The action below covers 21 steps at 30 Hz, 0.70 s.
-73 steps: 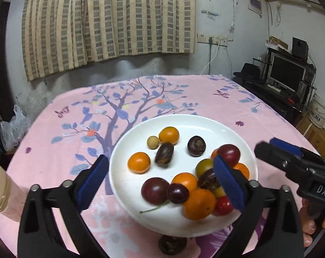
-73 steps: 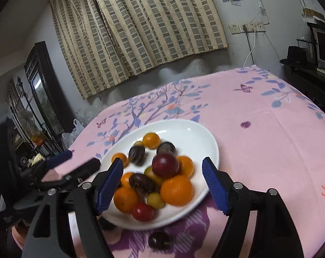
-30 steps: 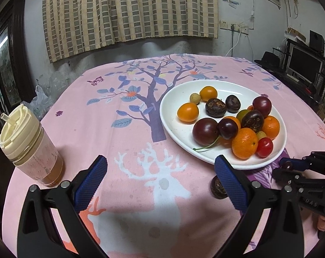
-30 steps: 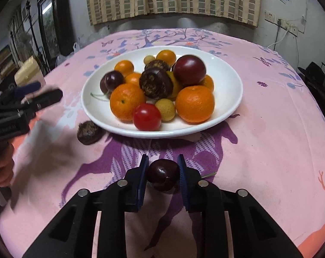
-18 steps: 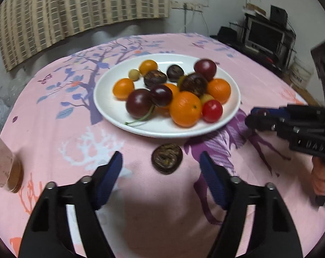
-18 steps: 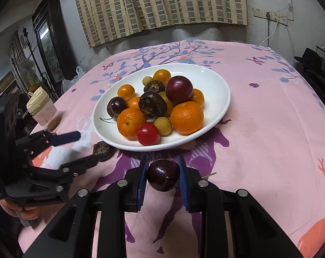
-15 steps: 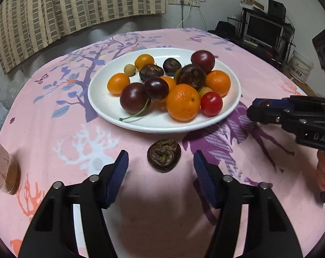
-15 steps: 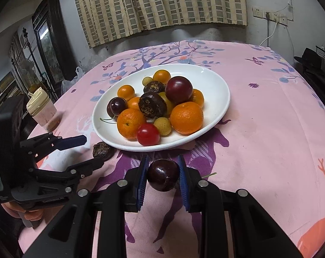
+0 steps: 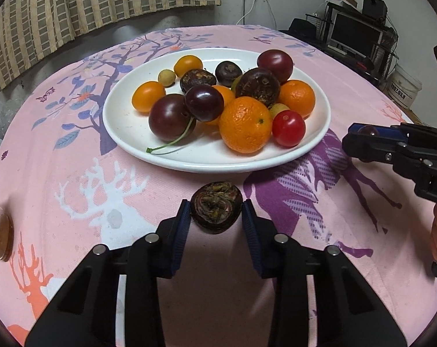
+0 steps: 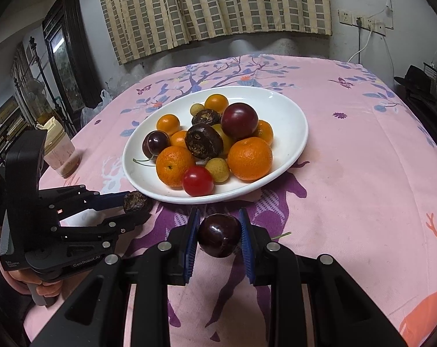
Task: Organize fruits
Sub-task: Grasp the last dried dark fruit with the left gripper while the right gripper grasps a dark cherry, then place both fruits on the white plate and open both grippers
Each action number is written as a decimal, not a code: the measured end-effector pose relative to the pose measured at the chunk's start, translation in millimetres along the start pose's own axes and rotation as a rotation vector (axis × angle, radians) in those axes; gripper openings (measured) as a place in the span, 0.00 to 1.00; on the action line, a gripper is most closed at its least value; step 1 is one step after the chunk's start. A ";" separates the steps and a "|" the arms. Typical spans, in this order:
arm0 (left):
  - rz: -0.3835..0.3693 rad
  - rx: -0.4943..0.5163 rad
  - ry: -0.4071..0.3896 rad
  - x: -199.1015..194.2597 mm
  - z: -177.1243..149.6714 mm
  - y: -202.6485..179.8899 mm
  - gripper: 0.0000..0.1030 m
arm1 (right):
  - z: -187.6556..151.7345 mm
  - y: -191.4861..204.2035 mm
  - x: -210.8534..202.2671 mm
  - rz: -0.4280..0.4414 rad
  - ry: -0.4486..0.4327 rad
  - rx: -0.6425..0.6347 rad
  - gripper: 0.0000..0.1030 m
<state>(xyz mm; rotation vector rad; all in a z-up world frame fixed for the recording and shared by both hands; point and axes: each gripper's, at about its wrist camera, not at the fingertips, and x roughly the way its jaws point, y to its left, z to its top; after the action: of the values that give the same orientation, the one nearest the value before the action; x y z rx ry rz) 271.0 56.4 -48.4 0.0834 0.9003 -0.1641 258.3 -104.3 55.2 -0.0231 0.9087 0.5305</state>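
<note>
A white plate (image 9: pixel 123 127) (image 10: pixel 290 124) holds a pile of fruit: oranges, dark plums, a red tomato (image 9: pixel 288 128), brown water chestnuts and small yellow fruits. My left gripper (image 9: pixel 216 212) is shut on a brown water chestnut (image 9: pixel 216 211) just in front of the plate, low over the cloth; it also shows in the right wrist view (image 10: pixel 135 201). My right gripper (image 10: pixel 219 235) is shut on a dark cherry (image 10: pixel 219 234), held in front of the plate's near rim; it shows at the right of the left wrist view (image 9: pixel 368 133).
A pink printed tablecloth (image 10: pixel 363 173) covers the round table. A lidded drink cup (image 10: pixel 59 153) stands at the left, near the table edge. A curtain and wall lie behind; shelves with a monitor (image 9: pixel 354 33) stand off to the right.
My left gripper has swung towards the plate, come down and closed on the water chestnut. My right gripper closed on the cherry earlier and has lifted and held it.
</note>
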 end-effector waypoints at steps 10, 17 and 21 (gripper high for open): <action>-0.106 -0.044 -0.082 -52.1 4.0 5.4 0.35 | 3.8 6.7 -20.5 0.096 -0.082 0.020 0.27; -0.041 -0.137 -0.218 -47.1 77.8 25.7 0.35 | 59.0 -7.3 -7.4 0.010 -0.258 0.116 0.27; 0.024 -0.170 -0.210 -17.6 107.2 35.6 0.35 | 83.5 -13.2 23.0 -0.012 -0.267 0.145 0.27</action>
<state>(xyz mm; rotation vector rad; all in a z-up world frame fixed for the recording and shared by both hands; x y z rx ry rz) 349.5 78.3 31.9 -0.0803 0.7007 -0.0713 337.7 -86.0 87.3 0.1701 0.6836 0.4435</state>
